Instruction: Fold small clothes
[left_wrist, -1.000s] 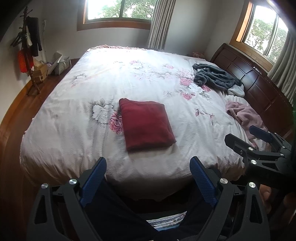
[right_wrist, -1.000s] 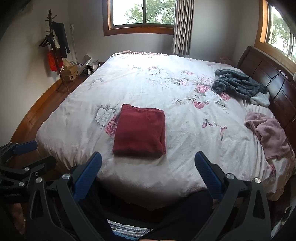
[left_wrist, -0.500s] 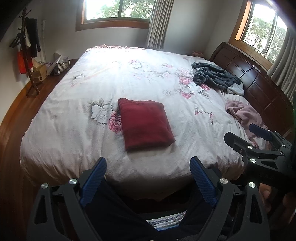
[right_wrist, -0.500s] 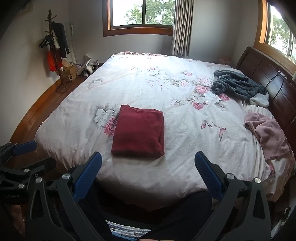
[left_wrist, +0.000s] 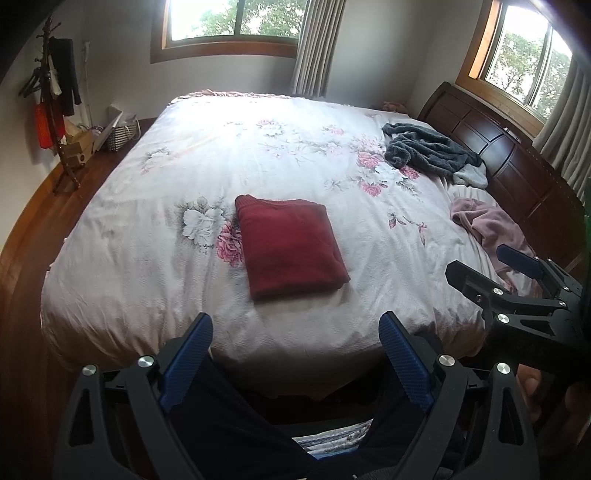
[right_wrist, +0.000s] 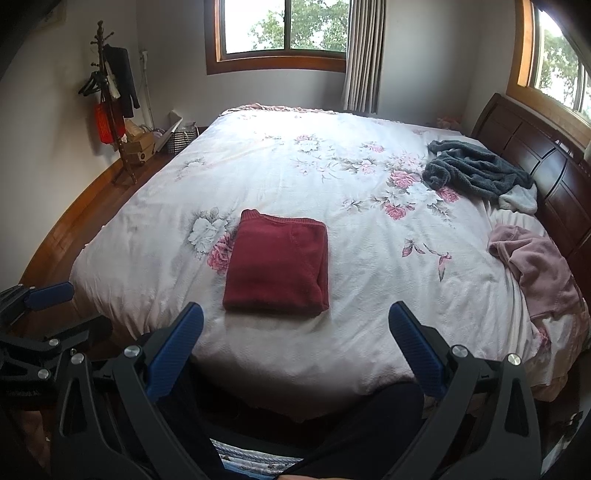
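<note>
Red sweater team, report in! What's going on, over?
Left gripper open, right gripper open, both empty. Red sweater folded flat on bed. Grey garment and pink garment still crumpled by headboard.

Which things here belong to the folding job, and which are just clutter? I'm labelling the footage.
Job: folded red garment; unfolded grey garment; unfolded pink garment; bed, the work surface.

Lying about: coat rack; checked basket; cardboard box.

Window (left_wrist: 236, 18) daylight glare, dim fisheye-warped edges
</note>
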